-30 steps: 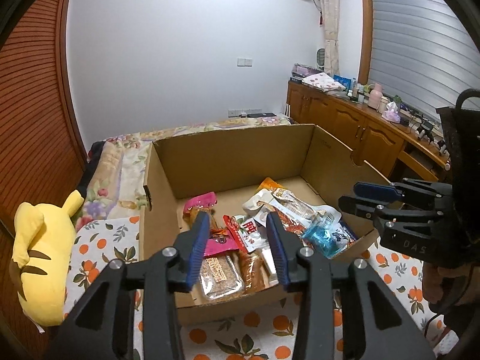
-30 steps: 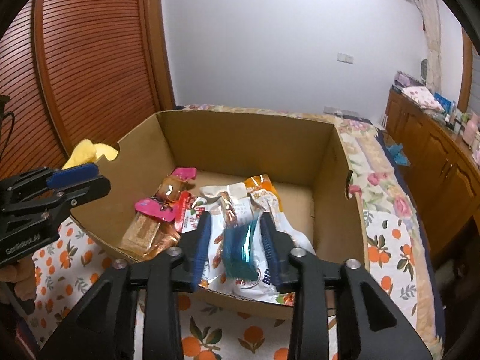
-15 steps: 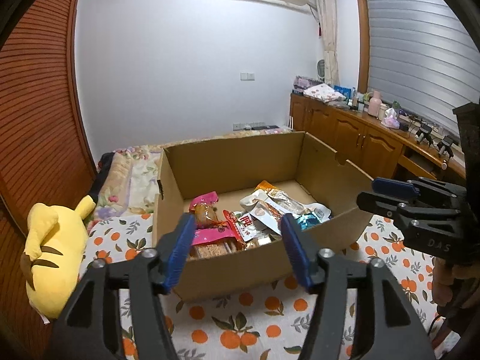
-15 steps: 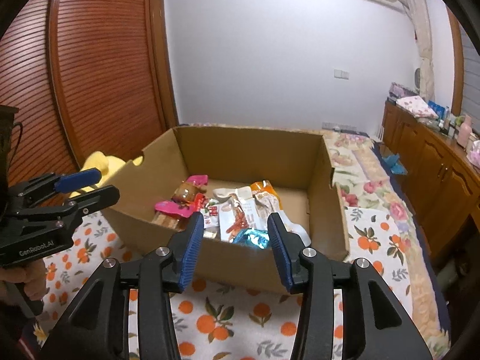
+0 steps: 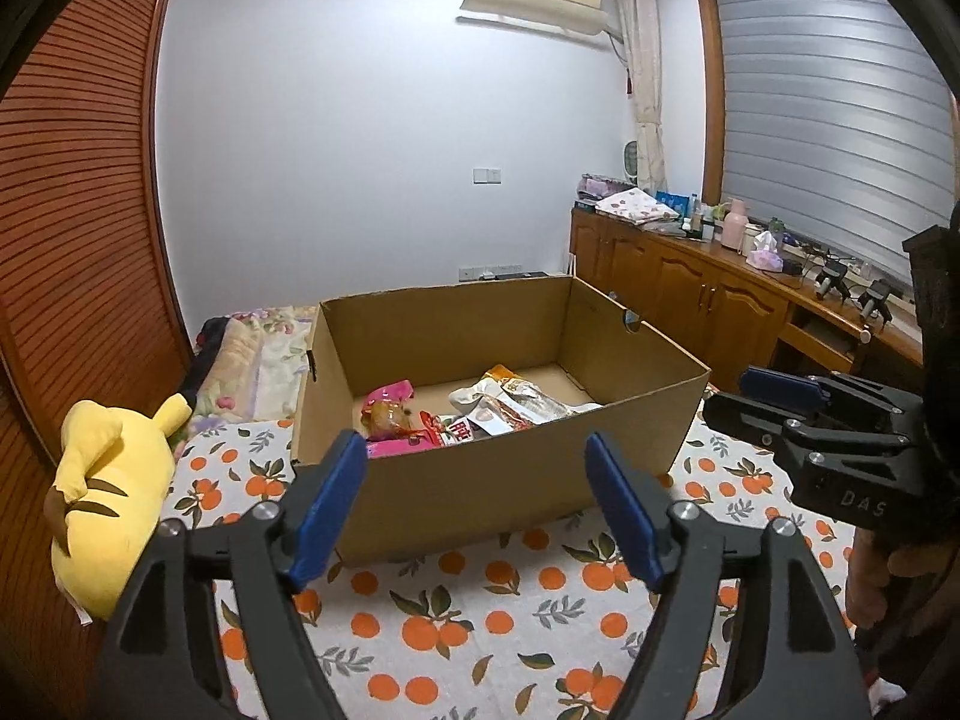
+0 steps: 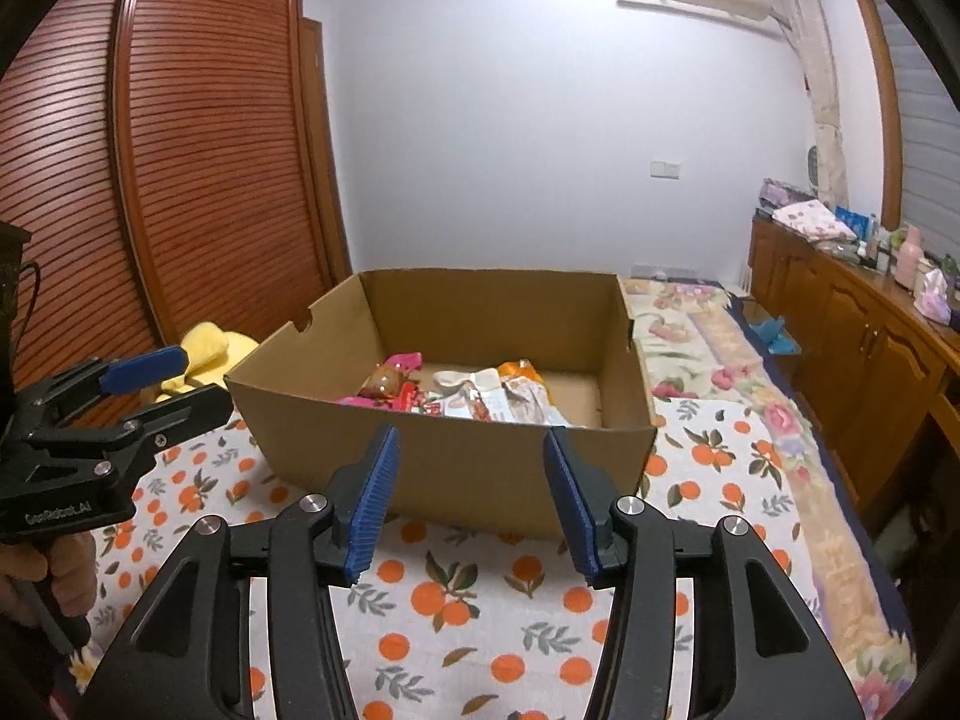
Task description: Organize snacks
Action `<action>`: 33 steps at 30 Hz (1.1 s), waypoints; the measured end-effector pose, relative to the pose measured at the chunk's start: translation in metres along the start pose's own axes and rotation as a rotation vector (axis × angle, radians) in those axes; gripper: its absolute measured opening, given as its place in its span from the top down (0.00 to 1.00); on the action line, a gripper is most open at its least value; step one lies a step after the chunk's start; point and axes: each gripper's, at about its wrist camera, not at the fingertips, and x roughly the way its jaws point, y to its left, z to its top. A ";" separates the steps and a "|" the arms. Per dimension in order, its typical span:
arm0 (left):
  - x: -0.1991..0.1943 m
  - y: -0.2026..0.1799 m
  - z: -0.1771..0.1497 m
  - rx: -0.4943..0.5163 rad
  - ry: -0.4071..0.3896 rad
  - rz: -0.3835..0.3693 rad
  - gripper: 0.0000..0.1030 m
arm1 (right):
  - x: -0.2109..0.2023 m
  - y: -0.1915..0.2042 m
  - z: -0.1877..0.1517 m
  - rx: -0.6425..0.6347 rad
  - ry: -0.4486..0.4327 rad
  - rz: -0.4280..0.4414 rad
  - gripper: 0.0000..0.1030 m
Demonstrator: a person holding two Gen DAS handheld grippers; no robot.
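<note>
Snacks lie gathered inside the open brown cardboard box [image 5: 498, 480] at the centre of the left wrist view, on the orange-patterned bedspread [image 5: 480, 630]. The left tool [image 5: 477, 504] has just been opening and stands spread and empty in front of the box's near wall. Several packets show: one pink wrapper [image 5: 390, 390], one red-and-white packet [image 5: 453, 429], one long silver pouch [image 5: 522, 405]; the full count is hidden by the wall. One yellow plush toy [image 5: 108, 498] sits at left.

From the right wrist view, the right tool [image 6: 471, 498] has likewise been opening and is parted with nothing between its jaws. No loose snack shows outside the box, so the placing step looks finished; next likely calls only for checking around it.
</note>
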 end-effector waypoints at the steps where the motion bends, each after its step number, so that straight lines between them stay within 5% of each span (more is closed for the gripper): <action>1: -0.001 -0.001 -0.002 -0.001 -0.002 0.000 0.23 | -0.002 0.000 -0.001 0.003 -0.003 -0.003 0.48; 9: -0.013 -0.009 -0.009 0.003 -0.022 0.052 0.05 | -0.019 -0.007 -0.011 0.029 -0.041 -0.056 0.27; 13: -0.022 -0.009 -0.016 -0.023 -0.038 0.074 0.04 | -0.027 -0.009 -0.015 0.038 -0.068 -0.080 0.18; 33: -0.052 0.006 -0.054 -0.079 -0.024 0.153 0.04 | -0.055 0.002 -0.033 0.049 -0.085 -0.147 0.15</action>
